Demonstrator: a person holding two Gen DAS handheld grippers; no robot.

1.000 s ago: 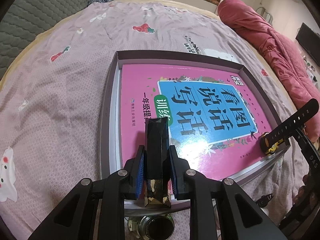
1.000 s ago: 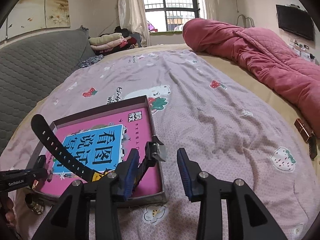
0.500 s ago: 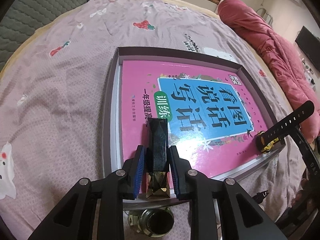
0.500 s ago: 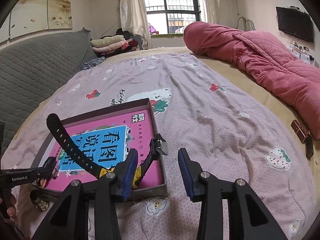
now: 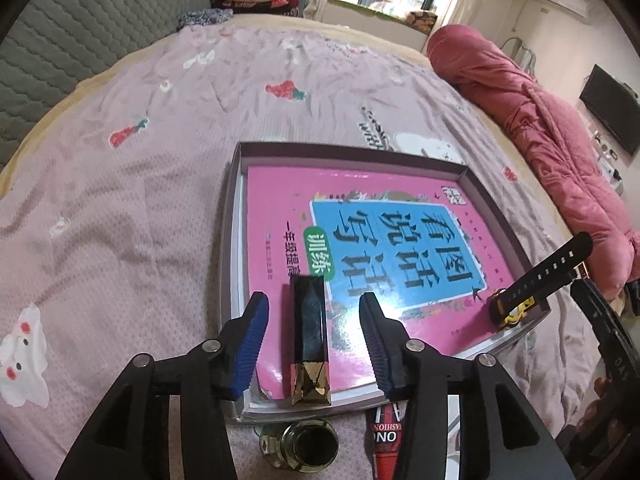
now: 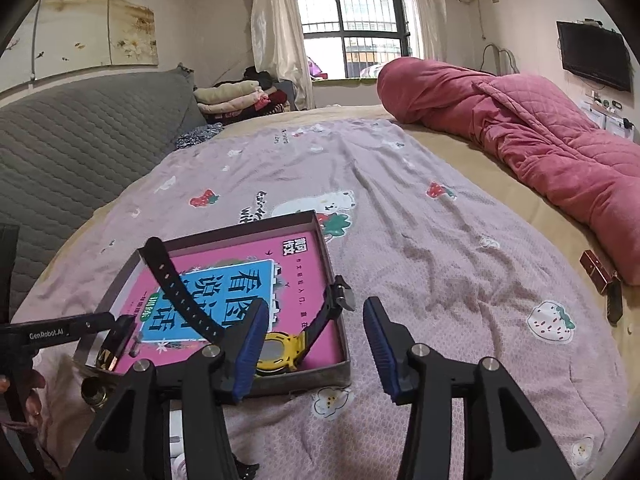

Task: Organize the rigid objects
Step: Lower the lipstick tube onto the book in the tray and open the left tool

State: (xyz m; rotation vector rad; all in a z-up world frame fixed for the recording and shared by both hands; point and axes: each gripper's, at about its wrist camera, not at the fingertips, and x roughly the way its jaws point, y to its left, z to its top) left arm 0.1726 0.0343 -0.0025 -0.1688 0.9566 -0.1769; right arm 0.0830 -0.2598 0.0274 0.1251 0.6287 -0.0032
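Observation:
A shallow grey box (image 5: 230, 240) on the bed holds a pink book (image 5: 280, 208). A black and gold faceted lipstick case (image 5: 309, 336) lies on the book's near edge. My left gripper (image 5: 314, 320) is open, its jaws either side of the case and apart from it. A yellow watch with a black strap (image 5: 540, 280) sits in the box's right corner. In the right wrist view, the watch (image 6: 276, 354) lies just ahead of my open, empty right gripper (image 6: 314, 334), beside the box (image 6: 336, 376). The case shows there too (image 6: 114, 344).
A small round glass bottle (image 5: 308, 446) and a red tube (image 5: 386, 440) lie on the bed in front of the box. A dark red case (image 6: 596, 272) and a black item (image 6: 614, 306) lie far right by the rolled pink quilt (image 6: 520, 140).
My left gripper has opened and let go of the lipstick case, which now lies on the book. My right gripper has drawn back and up from the watch.

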